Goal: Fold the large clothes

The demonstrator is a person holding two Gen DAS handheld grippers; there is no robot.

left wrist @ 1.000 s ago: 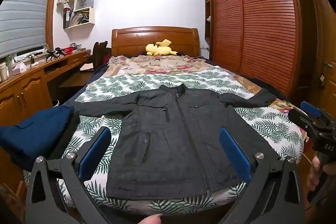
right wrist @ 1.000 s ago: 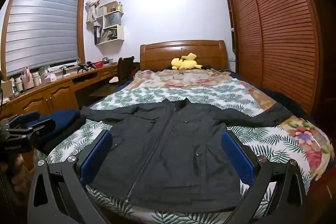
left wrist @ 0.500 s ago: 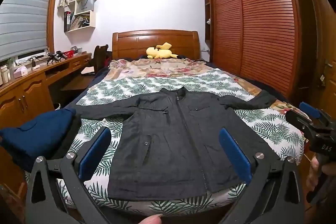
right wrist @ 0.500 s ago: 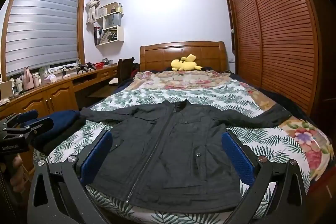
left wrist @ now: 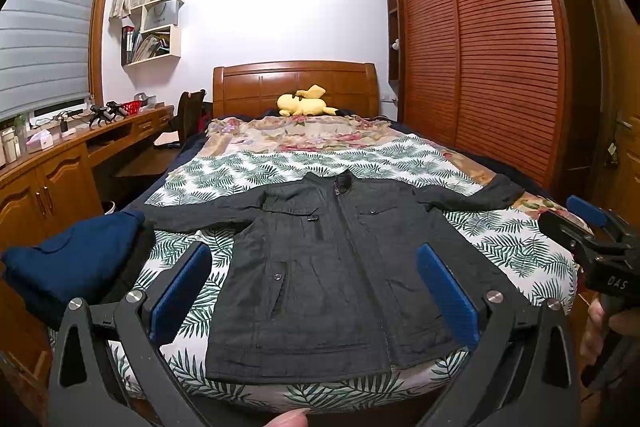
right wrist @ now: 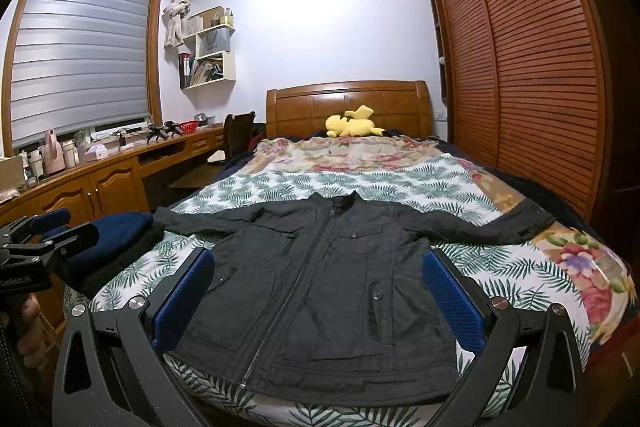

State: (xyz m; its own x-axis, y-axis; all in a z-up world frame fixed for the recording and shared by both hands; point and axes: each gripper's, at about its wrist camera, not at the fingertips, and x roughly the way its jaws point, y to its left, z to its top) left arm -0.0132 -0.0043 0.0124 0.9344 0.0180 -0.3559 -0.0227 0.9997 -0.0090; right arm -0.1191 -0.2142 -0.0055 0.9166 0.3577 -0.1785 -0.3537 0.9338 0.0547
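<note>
A bedroom, with a leaf-print bed (left wrist: 256, 167) filling the middle of the frame. One dark jacket (left wrist: 336, 267) lies flat across its foot, zipped, both sleeves spread wide. One folded navy garment (left wrist: 76, 259) sits at lower left, and one yellow plush (left wrist: 302, 101) at the headboard. The left claw (left wrist: 314, 291) and right claw (right wrist: 316, 297) both gape wide, gripping nothing. Best opening, I'd say: pinch a sleeve cuff and fold it squarely across the chest.

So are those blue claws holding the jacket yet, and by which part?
Nothing is held. The left gripper and the right gripper are both open, hanging short of the jacket, which lies spread flat on the bed.
</note>
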